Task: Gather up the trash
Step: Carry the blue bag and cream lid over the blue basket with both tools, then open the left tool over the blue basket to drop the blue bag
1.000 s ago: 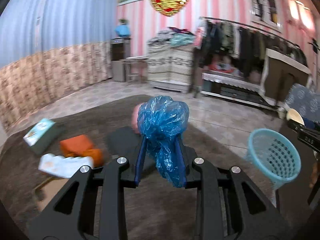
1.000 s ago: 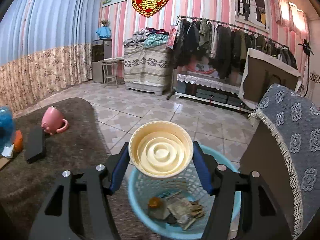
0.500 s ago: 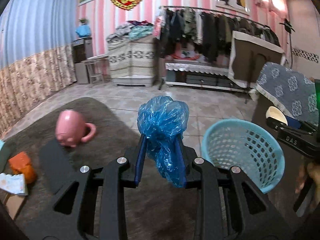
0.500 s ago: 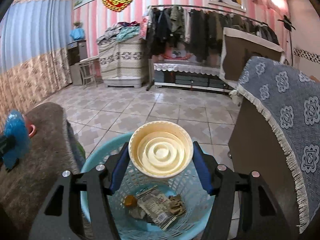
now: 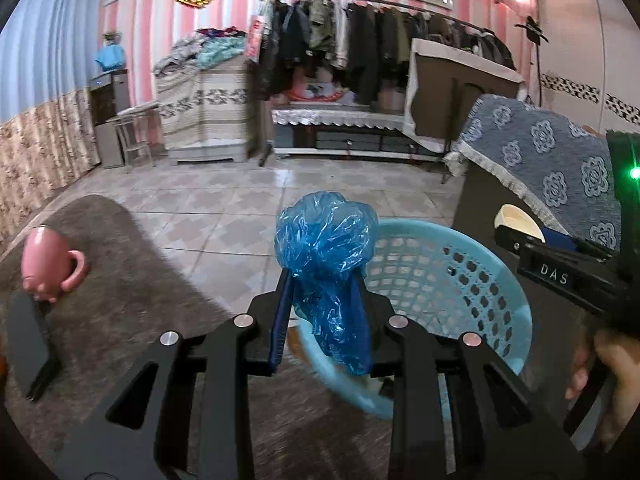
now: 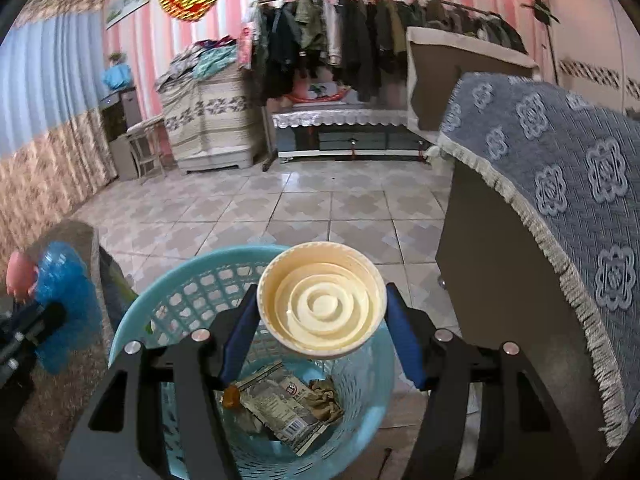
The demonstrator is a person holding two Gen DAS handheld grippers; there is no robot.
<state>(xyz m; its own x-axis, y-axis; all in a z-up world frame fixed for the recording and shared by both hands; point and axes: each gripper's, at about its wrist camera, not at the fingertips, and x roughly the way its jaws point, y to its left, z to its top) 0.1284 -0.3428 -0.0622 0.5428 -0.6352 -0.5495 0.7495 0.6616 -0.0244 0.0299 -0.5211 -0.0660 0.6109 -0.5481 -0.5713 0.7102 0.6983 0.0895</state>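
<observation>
My left gripper [image 5: 322, 280] is shut on a crumpled blue plastic bag [image 5: 326, 240], held just left of and near the rim of the light blue plastic basket [image 5: 460, 276]. In the right wrist view my right gripper [image 6: 322, 312] is shut on a cream paper cup [image 6: 322, 300], its open mouth facing the camera, directly above the basket [image 6: 176, 300]. Wrappers and crumpled paper [image 6: 280, 404] lie in the basket's bottom. The blue bag [image 6: 64, 300] shows at the left edge there, and the cup [image 5: 518, 222] with the right gripper and a hand [image 5: 608, 364] at the right of the left wrist view.
A pink mug [image 5: 46, 264] and a black flat object [image 5: 26, 344] lie on the brown rug [image 5: 132, 300]. A dark cabinet draped with a grey-blue patterned cloth [image 6: 560, 168] stands close to the right of the basket. Tiled floor [image 6: 280, 204] stretches toward a clothes rack [image 5: 360, 40].
Both grippers have swung right toward the basket and dropped lower. The basket now looms larger under the cup, and the blue bag has come up to its rim. The rug clutter has left the view.
</observation>
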